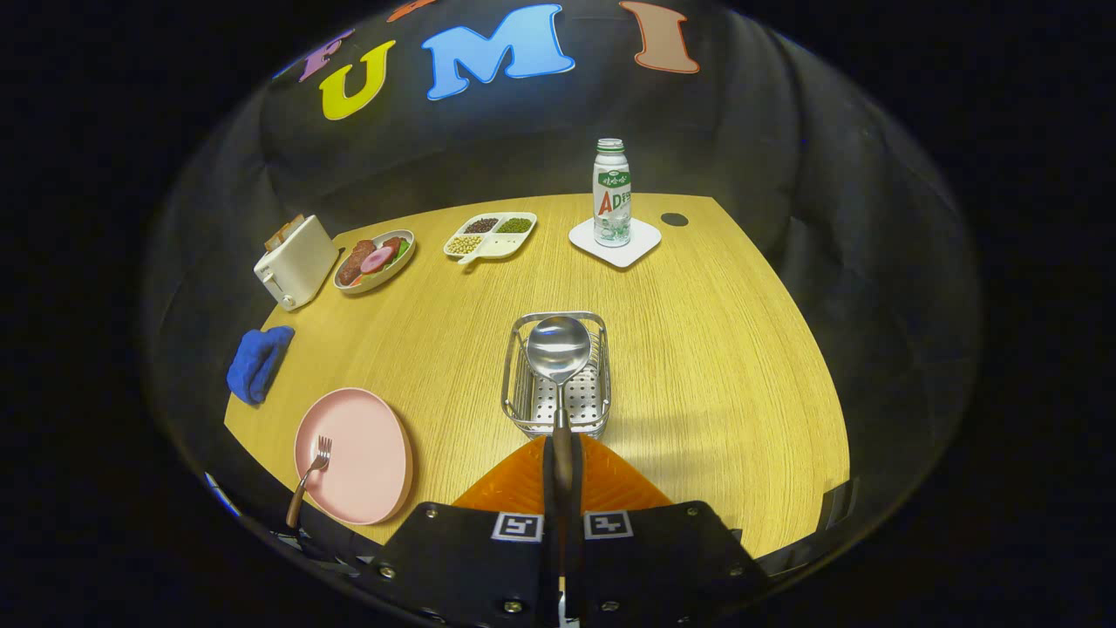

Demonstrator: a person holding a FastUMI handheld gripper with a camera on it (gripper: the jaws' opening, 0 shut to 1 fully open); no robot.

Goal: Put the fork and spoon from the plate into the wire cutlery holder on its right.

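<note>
wooden table (715, 366) underneath. pink plate (357, 453) off to the left, fork (311, 475) lying across its near rim. wire cutlery holder (558, 379) just ahead of the gripper (562, 453) — fingers clamped on the spoon (558, 349) handle, bowl raised over the holder.

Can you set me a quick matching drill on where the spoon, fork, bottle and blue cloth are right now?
Things:
1. spoon
2. fork
3. bottle
4. blue cloth

Places:
A. on the white coaster
B. on the table, beyond the pink plate
C. handle pinched in the gripper, bowl over the wire holder
D. on the pink plate, handle past the rim

Pairs: 1-C, 2-D, 3-A, 4-B
</note>
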